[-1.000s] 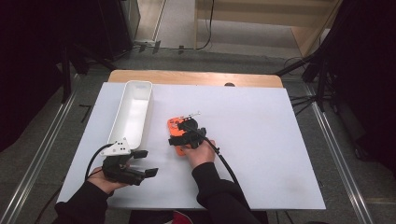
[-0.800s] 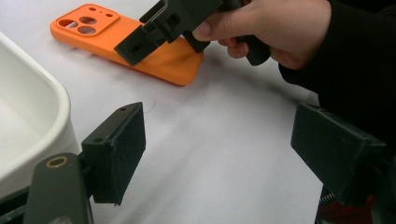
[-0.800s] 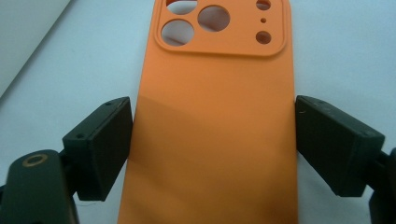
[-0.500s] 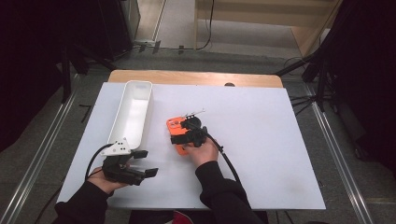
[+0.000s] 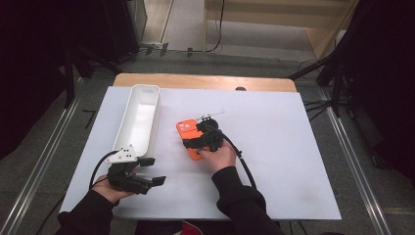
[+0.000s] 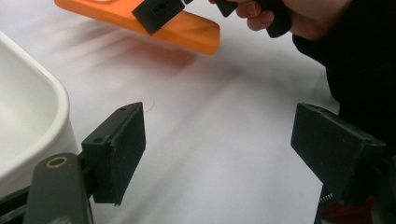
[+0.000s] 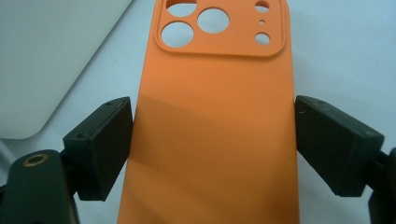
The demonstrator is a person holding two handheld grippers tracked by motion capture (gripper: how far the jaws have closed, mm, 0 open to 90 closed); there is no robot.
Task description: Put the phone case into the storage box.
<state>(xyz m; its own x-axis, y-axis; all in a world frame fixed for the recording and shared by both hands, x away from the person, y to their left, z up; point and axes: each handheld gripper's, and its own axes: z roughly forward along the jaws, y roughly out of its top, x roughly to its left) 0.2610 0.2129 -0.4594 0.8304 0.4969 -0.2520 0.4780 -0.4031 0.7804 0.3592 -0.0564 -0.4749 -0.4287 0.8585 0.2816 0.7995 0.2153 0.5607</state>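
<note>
Right gripper (image 5: 198,139): clamped across the two long edges of the orange phone case (image 7: 210,130); pads pressing on both sides.
Left gripper (image 6: 219,154): jaws apart, nothing between them; rests low on the white table (image 5: 293,147) beside the near end of the white tray (image 5: 142,117).
Case position: mid-table, just right of the tray; in the left gripper view it hangs tilted above its own shadow, so off the surface.
Step in hand: judged to be the lift after the grasp.
Next move: likely a carry leftward over the tray rim; needs a level hold and clearance over the wall.
Case appearance: matte orange, rounded corners, raised camera block with three large cutouts and three small ones.
</note>
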